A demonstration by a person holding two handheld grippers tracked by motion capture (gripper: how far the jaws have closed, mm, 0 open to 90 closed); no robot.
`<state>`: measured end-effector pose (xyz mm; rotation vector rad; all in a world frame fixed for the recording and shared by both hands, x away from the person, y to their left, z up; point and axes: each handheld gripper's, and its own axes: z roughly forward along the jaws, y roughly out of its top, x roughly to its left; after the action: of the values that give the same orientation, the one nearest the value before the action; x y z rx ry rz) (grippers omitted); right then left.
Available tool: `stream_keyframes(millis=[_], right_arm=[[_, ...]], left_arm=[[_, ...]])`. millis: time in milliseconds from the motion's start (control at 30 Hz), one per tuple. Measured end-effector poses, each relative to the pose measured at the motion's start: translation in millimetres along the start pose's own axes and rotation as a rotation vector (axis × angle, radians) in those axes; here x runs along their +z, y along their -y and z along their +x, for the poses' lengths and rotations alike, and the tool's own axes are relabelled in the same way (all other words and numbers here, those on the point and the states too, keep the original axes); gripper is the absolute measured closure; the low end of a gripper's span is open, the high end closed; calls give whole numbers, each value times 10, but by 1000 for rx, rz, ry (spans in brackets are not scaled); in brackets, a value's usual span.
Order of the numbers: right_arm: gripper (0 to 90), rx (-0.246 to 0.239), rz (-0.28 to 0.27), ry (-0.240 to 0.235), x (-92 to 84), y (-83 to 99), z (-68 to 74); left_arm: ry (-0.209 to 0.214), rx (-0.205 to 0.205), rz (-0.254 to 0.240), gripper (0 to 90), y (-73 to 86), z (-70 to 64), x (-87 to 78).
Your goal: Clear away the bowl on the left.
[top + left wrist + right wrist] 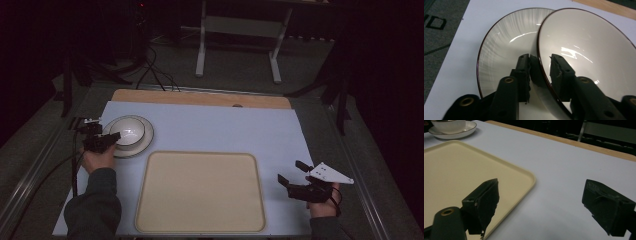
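At the far left of the pale blue worktop [225, 125], the left hand-held gripper [541, 66] has its jaws around the rim of the glossy white ceramic bowl [594, 50], which stands in a white dark-rimmed plate [504, 45], probably to lift it toward the cream rectangular tray [200, 192], while the right hand-held gripper [541, 202] waits wide open beside that tray.

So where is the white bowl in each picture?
High view: the bowl sits left of middle, on a plate.
Left gripper view: bowl at right, its rim between the jaws.
Right gripper view: bowl in the top left corner.
Shared landmark: the plate under it.
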<state>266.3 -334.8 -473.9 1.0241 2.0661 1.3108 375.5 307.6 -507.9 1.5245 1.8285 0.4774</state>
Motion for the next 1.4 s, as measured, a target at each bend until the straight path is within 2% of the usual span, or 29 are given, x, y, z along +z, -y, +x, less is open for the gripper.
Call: stream_keyframes(millis=[133,267,300,833,1400], right_arm=[[139,-1,0,0,0,0,0],[138,-3,0,0,3,0,1],[138,-4,1,-1,3,0,3],[138,-1,3,-4,9,2,3],[138,1,-4,0,0,2,-3]], left_arm=[[15,-12,11,759,7,18,8],[3,-26,28,783,3,32,10],[8,-31,29,817,5,43,10],[31,-79,40,828,8,94,4],[57,-110,44,826,3,109,-9]])
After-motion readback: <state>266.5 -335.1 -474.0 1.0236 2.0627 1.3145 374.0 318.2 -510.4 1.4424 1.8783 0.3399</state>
